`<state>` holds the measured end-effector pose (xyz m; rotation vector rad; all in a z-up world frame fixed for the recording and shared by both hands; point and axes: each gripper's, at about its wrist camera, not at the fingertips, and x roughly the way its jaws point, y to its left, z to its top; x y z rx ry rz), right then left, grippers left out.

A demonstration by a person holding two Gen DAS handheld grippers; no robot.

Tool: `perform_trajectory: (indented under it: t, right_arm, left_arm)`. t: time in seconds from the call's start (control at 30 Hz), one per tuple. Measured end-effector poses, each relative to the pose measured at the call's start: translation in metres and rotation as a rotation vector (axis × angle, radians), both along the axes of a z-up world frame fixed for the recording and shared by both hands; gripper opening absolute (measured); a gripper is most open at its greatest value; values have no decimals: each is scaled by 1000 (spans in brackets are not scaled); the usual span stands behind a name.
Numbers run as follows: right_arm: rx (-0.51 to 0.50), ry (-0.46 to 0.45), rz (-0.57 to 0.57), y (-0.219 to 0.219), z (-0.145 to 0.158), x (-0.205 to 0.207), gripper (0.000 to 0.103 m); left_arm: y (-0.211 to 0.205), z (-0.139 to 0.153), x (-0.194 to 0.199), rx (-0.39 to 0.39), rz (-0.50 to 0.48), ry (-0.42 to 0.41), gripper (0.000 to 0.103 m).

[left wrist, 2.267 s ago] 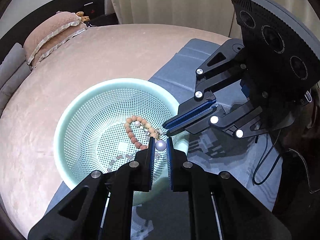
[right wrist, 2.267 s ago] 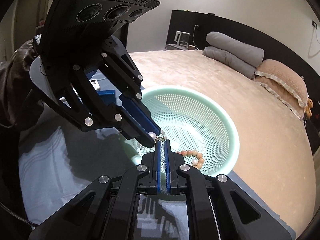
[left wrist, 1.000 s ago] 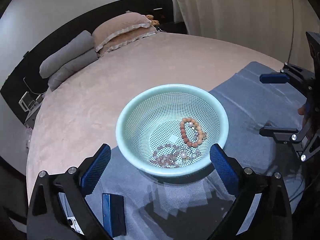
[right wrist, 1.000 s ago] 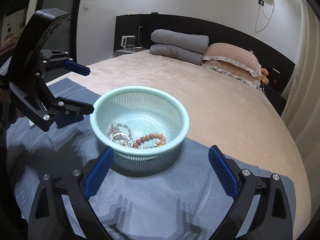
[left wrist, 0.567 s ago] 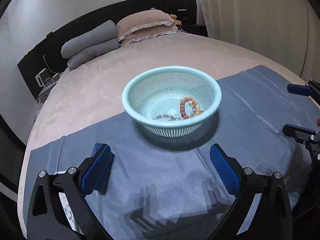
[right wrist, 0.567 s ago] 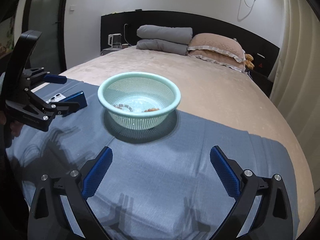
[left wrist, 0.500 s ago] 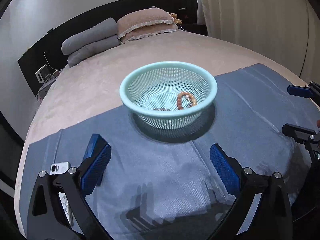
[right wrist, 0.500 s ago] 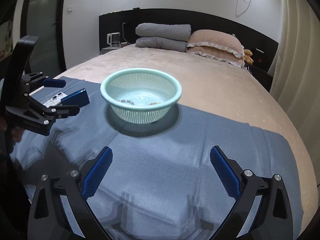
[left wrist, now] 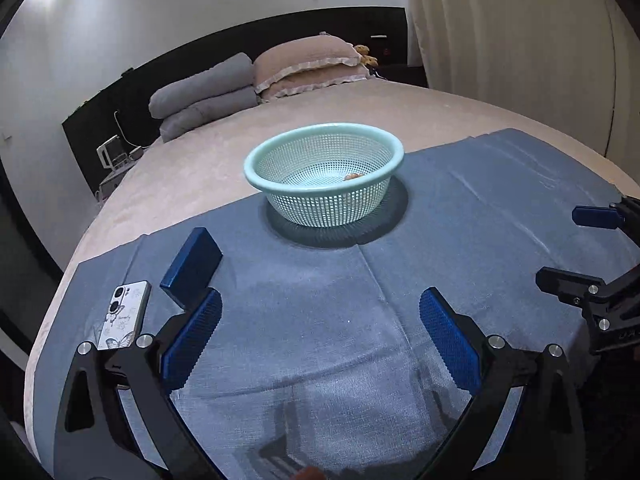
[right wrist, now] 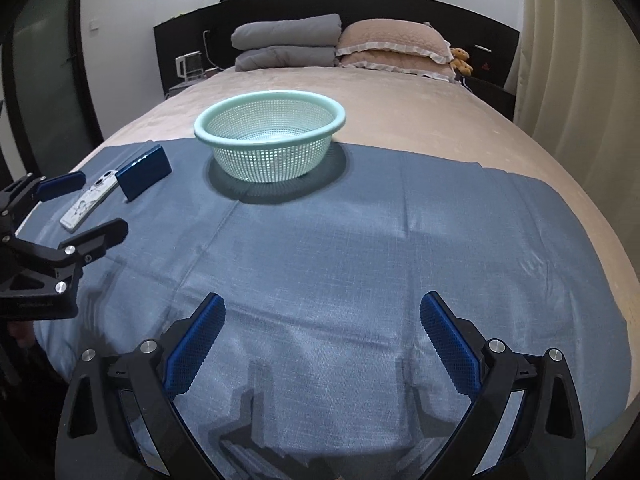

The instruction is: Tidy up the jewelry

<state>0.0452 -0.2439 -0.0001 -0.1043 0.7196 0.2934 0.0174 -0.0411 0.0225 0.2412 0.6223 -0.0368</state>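
Note:
A mint-green perforated basket [left wrist: 256,168] stands on a blue-grey cloth [left wrist: 340,312] spread over the bed; it also shows in the right wrist view [right wrist: 208,130]. A bit of a bead bracelet [left wrist: 354,177] shows inside it over the rim; the rest of the jewelry is hidden by the basket wall. My left gripper [left wrist: 320,332] is open and empty, low over the cloth well in front of the basket. My right gripper [right wrist: 322,344] is open and empty too, also well back from the basket. Each gripper appears in the other's view, the right one [left wrist: 576,248] and the left one [right wrist: 76,204].
A dark blue box [left wrist: 192,266] stands left of the basket, also in the right wrist view [right wrist: 144,172]. A white phone [left wrist: 122,314] lies beside it on the cloth [right wrist: 90,200]. Pillows [right wrist: 394,46] and folded grey bedding [right wrist: 286,42] lie at the headboard. Curtains hang at the right.
Both grippers were shut at a pearl piece over the basket; they have opened and pulled back and down from the basket. The jewelry lies in the basket.

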Motion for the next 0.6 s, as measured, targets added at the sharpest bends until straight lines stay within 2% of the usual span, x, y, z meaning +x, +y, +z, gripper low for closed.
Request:
perform_trajectory:
  t: [0.17, 0.37, 0.6]
  right_arm:
    - [14, -23, -24, -4, 5, -8, 94]
    - [25, -21, -25, -7, 4, -9, 94]
    - [3, -16, -18, -3, 2, -9, 94]
  left_arm:
    - [4, 6, -4, -43, 20, -3, 97]
    - [2, 3, -7, -12, 25, -1, 97]
    - [7, -3, -2, -54, 61, 43, 97]
